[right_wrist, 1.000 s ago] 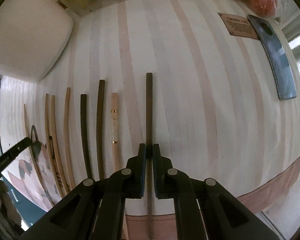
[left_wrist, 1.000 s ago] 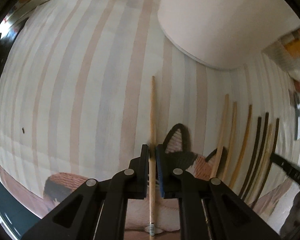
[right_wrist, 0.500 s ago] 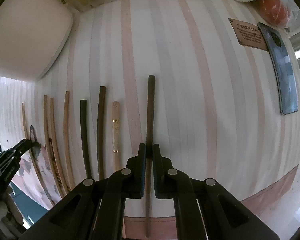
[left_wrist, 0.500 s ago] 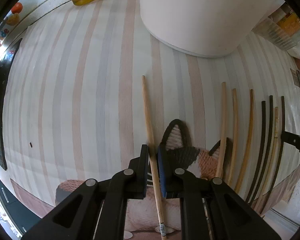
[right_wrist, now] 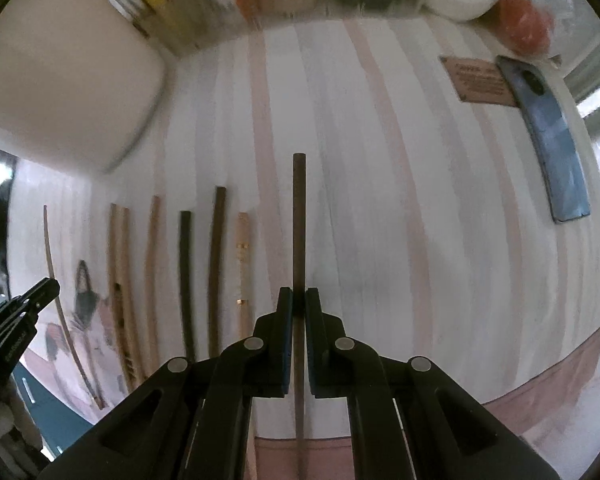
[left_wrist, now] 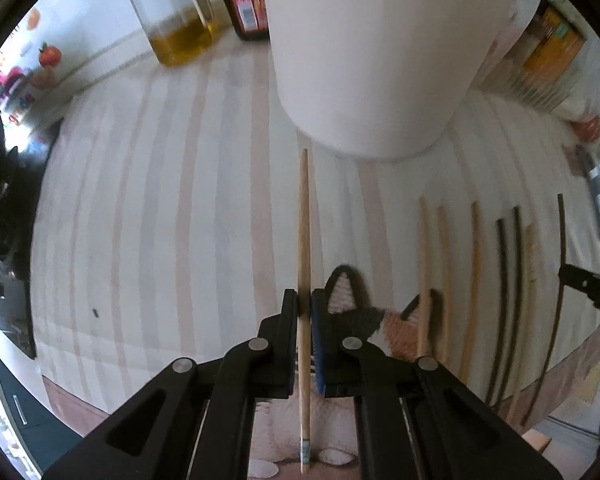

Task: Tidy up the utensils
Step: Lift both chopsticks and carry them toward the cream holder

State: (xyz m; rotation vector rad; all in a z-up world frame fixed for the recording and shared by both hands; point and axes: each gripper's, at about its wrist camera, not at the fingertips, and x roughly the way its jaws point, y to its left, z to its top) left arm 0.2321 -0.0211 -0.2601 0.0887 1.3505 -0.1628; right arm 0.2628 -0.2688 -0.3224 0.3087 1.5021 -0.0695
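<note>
My left gripper (left_wrist: 305, 304) is shut on a light wooden chopstick (left_wrist: 303, 220), and its jaws are closing tighter on it. The stick runs straight ahead towards a white container (left_wrist: 372, 60) and hangs above the striped cloth (left_wrist: 160, 220). My right gripper (right_wrist: 299, 300) is shut on a dark brown chopstick (right_wrist: 299, 220), held lengthwise above the same cloth. To its left lies a row of several chopsticks (right_wrist: 216, 264), light and dark, side by side. The same row of chopsticks (left_wrist: 474, 280) shows at the right of the left wrist view.
An oil bottle (left_wrist: 176, 20) and a dark sauce bottle (left_wrist: 246, 0) stand behind the white container. A cat-patterned mat (left_wrist: 360, 320) lies under the near chopstick ends. A blue phone (right_wrist: 552, 140), a brown card (right_wrist: 480, 80) and bagged food (right_wrist: 524, 24) sit at the far right.
My left gripper has risen and tilted with the light chopstick, which now sits straight between the jaws; the bottles have come into view. My right gripper has lifted slightly with the dark chopstick.
</note>
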